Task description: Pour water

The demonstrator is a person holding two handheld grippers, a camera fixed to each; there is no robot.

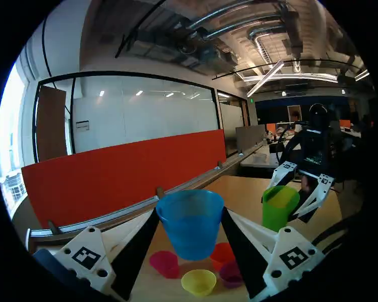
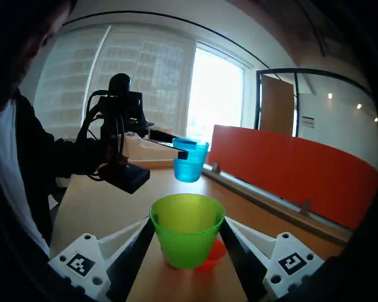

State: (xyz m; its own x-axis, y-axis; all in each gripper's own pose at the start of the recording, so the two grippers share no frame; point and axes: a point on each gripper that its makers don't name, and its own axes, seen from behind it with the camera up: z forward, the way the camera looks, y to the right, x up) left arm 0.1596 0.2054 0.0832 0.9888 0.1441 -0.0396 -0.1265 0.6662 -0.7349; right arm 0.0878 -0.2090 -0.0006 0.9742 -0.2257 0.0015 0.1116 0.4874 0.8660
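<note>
Holding blue cup [image 1: 191,234] w/ L gripper [image 1: 190,214], green cup [image 2: 187,241] w/ R gripper [image 2: 187,224].

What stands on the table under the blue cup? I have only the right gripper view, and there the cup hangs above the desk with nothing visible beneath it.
Observer: The left gripper view shows four small cups on the table below the blue cup: a pink cup, a yellow cup, a purple cup and an orange cup.
Operator: My green cup is clamped between my fingers. Is the blue one gripped from both sides too?
Observer: Yes. In that view the left gripper has one black finger pressed on each side of the blue cup, which stands upright.
</note>
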